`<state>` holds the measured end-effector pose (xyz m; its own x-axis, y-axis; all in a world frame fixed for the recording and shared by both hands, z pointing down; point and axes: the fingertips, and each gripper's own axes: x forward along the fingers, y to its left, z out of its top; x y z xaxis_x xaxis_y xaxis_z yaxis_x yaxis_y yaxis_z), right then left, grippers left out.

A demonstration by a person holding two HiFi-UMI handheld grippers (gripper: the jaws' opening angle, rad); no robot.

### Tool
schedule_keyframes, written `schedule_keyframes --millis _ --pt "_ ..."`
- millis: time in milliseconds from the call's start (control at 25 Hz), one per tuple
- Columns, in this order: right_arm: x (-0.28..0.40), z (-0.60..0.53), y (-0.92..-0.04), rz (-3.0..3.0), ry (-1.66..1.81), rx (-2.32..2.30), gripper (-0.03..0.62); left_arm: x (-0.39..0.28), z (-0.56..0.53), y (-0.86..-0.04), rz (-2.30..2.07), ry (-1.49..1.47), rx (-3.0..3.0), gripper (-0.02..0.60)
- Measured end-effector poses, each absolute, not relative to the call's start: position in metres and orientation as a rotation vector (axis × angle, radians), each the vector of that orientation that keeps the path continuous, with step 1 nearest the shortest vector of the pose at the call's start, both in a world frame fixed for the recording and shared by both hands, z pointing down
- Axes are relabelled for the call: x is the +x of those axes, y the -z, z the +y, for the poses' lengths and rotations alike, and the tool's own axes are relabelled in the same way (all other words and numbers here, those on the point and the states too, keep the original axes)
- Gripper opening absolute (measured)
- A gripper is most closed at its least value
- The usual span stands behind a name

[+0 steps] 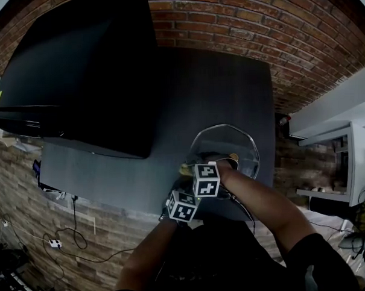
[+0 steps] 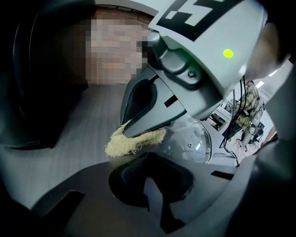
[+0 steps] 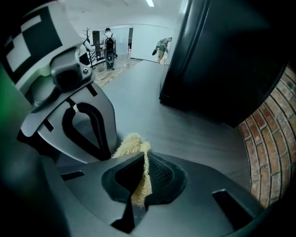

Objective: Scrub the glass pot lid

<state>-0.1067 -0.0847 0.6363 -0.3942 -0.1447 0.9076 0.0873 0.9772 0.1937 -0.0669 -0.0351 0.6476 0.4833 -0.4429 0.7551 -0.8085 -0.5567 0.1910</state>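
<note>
A dark grey wood-grain tabletop (image 1: 216,92) is standing against a red brick wall (image 1: 225,13), and a large black flat-sided object (image 1: 82,68) is taking up its far left part. The round clear glass pot lid (image 1: 227,143) is sitting near the table's front right corner, directly ahead of the person.

The left gripper (image 2: 149,166), a grey two-jaw tool carrying a black-and-white marker cube (image 1: 184,206), is reaching in at the lid's near side. Its dark jaws are drawn together to a thin slit right at the lid's near rim and seem to be pinching the glass edge, though the clear glass inside the slit is hard to make out.

The right gripper (image 3: 142,166), with its own marker cube (image 1: 206,180) just beside the other one, is coming in over the left one. Its jaws are clamping down on a pale yellow fibrous loofah scrubber (image 2: 127,142): a strip of it is running between the pads and a ragged tuft is spilling out past the tips. In the left gripper view that tuft is lying against the left side of the lid's dome, and a small screw (image 2: 189,145) is showing at the dome's centre.

In the right gripper view two people (image 3: 109,44) are standing far off in a bright room. Thin cables (image 1: 66,237) are trailing over the floor below the table's front edge
</note>
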Motion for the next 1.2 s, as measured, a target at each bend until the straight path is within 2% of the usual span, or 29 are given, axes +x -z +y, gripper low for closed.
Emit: schedule_keyframes --millis 720,1200 --pt "-0.102 -0.126 -0.638 -1.875 0.153 0.161 0.025 -0.068 -0.035 -0.646 -1.067 -0.877 2.166 0.032" --pt "-0.07 -0.171 -0.635 -1.858 0.034 0.302 0.025 -0.07 -0.035 -0.646 -1.071 -0.886 2.152 0.032"
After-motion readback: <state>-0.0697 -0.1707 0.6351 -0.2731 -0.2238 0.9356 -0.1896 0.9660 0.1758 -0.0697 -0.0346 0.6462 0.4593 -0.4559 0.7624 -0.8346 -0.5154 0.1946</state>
